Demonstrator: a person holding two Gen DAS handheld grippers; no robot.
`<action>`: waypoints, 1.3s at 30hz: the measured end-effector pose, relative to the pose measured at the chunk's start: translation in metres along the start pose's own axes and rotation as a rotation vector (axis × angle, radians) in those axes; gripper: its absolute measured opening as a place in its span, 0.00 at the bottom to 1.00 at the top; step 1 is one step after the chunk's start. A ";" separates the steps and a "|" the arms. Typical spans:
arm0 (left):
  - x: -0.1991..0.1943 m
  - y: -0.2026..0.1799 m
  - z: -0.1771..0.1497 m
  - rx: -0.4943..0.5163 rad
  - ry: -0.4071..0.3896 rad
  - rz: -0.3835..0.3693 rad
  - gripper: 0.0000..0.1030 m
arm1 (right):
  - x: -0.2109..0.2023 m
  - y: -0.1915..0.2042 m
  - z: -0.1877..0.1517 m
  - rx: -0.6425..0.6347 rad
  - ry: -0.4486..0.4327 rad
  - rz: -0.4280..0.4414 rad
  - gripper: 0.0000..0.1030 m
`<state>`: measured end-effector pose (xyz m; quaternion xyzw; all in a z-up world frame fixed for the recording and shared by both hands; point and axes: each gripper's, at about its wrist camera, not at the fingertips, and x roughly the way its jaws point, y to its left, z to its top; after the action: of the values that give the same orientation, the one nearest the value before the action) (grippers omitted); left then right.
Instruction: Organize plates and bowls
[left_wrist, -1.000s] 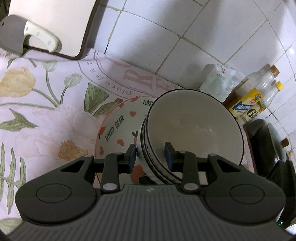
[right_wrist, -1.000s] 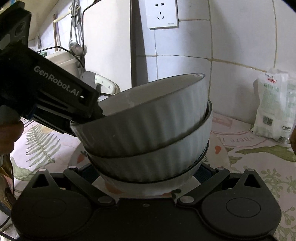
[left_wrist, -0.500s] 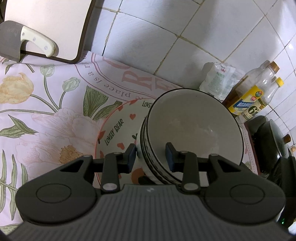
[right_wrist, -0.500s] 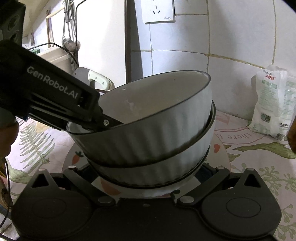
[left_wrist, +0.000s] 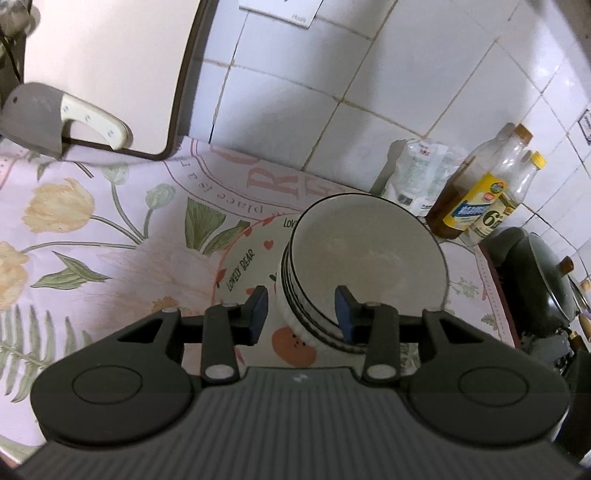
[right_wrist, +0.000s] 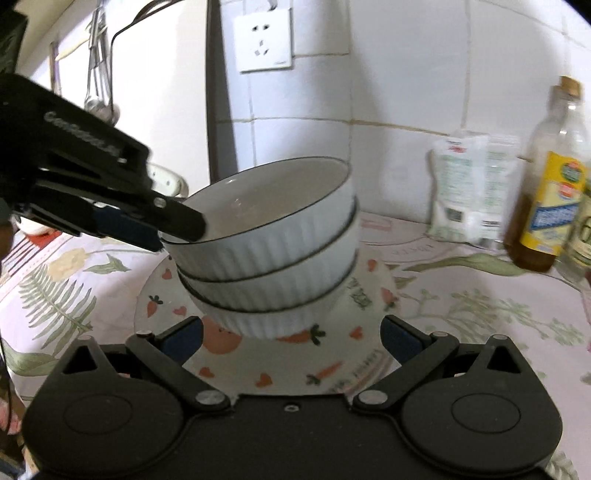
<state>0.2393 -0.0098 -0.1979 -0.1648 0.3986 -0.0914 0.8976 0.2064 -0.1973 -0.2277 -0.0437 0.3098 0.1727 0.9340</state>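
Three white ribbed bowls (right_wrist: 277, 229) with dark rims sit nested on a "Lovely Bear" plate (right_wrist: 288, 369) printed with carrots and hearts. In the left wrist view the stack (left_wrist: 369, 258) covers the right part of the plate (left_wrist: 243, 254). My left gripper (left_wrist: 301, 312) straddles the top bowl's near rim, one pad outside and one inside. Its jaws are opening and neither pad presses on the rim. The right wrist view shows that gripper (right_wrist: 177, 232) at the stack's left side. My right gripper (right_wrist: 293, 339) is open wide, just short of the stack's base and over the plate.
A cutting board (left_wrist: 103, 74) leans on the tiled wall, with a white-handled cleaver (left_wrist: 37, 118) in front. A white bag (right_wrist: 472, 184) and oil bottles (right_wrist: 550, 184) stand right of the stack. A dark pot (left_wrist: 535, 273) sits at the far right. A floral cloth (left_wrist: 74, 240) covers the counter.
The left jaws widened and let go of the top bowl's rim; that bowl settled lower into the stack. Both grippers drew back a little, and the right gripper's blue pads now show.
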 end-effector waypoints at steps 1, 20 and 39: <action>-0.006 -0.001 -0.002 0.002 -0.006 0.006 0.38 | -0.005 0.002 -0.001 0.007 -0.002 -0.010 1.00; -0.133 -0.028 -0.014 0.105 -0.054 0.112 0.48 | -0.119 0.029 0.022 0.080 -0.029 -0.113 1.00; -0.213 -0.053 -0.026 0.205 -0.020 0.171 0.63 | -0.206 0.048 0.054 0.120 -0.003 -0.198 1.00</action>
<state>0.0757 -0.0022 -0.0485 -0.0386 0.3908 -0.0532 0.9181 0.0656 -0.2031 -0.0611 -0.0180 0.3122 0.0609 0.9479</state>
